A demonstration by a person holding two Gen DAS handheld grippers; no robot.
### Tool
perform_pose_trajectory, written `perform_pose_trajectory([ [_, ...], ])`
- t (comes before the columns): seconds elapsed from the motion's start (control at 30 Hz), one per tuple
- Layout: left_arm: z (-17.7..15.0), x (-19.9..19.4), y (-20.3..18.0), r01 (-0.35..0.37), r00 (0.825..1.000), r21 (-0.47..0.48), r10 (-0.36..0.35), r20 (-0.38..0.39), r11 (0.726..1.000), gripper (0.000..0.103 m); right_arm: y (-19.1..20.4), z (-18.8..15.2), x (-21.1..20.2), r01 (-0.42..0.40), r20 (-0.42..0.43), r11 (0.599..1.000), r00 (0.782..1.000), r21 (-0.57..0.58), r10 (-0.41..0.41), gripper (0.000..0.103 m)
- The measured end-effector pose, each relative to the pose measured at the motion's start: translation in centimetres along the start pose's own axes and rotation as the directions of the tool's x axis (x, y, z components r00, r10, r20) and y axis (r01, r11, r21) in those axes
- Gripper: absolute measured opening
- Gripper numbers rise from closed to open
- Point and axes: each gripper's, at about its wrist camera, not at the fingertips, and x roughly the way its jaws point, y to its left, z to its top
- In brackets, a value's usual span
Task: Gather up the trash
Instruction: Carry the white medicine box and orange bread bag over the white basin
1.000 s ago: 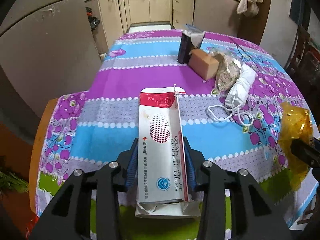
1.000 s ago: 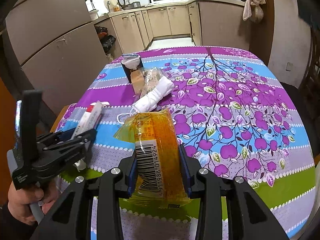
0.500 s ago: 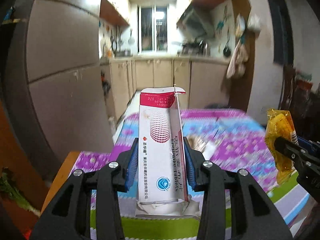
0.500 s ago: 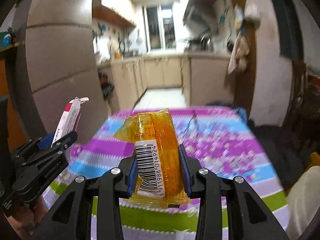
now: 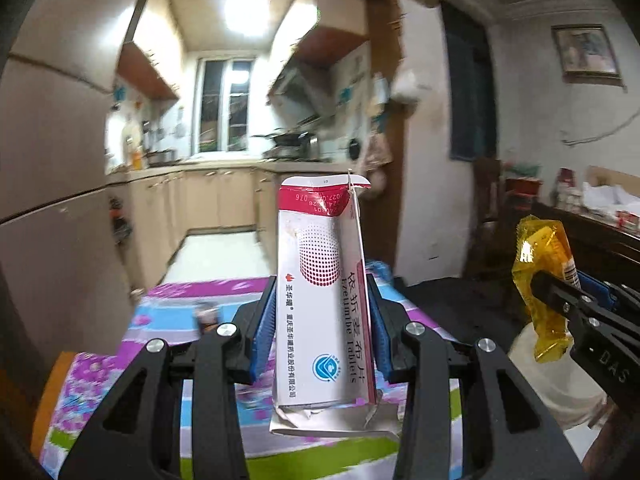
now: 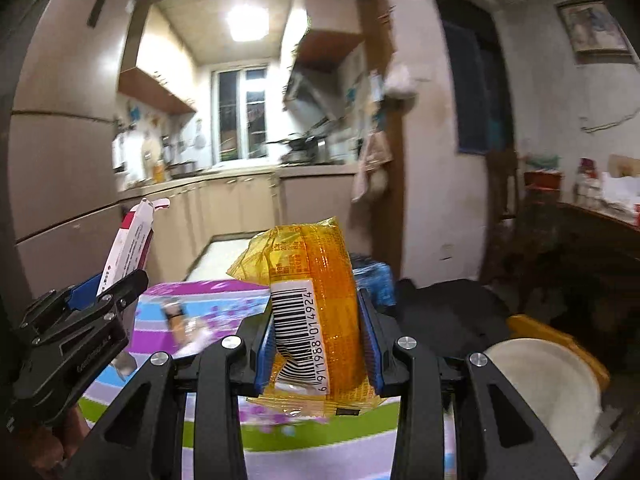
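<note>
My left gripper (image 5: 322,332) is shut on a flattened white and red tablet box (image 5: 320,300) and holds it upright above the table. The box also shows in the right wrist view (image 6: 128,246). My right gripper (image 6: 316,344) is shut on a crumpled yellow plastic wrapper (image 6: 316,300) with a barcode label. The wrapper also shows at the right of the left wrist view (image 5: 544,280). Both grippers are lifted and point toward the kitchen.
The table with its purple, blue and green flowered cloth (image 5: 160,320) lies below and ahead. A white round container (image 6: 544,392) stands low at the right, with a yellow object (image 6: 560,340) behind it. A dark item (image 6: 176,316) stands blurred on the table.
Both grippers have risen and tilted up from the table with their loads. The view has swung to the right, and the white container has come into view.
</note>
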Motion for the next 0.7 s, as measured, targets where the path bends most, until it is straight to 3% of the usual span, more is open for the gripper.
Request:
perform_pose_trajectory([
  [0.2,0.0,-0.1,-5.9,0.126,0.991,0.042,-0.127,0.029,0.991,0.039,-6.0,0.7,-3.4,0.127,0.036,0.991,0.991,0.029,-0.128,0.037],
  [0.43,-0.1,0.3,-12.1,0.242,0.969,0.083,-0.246,0.031,0.967,0.039,-13.2,1.0,-6.2,0.246,0.044,0.967,0.967,0.065,-0.249,0.037],
  [0.7,-1.1,1.6,-18.0,0.354,0.935,0.098,-0.351,-0.050,0.930,0.039,-21.9,0.2,-6.7,0.364,-0.046,0.924,0.932,0.122,-0.361,0.037],
])
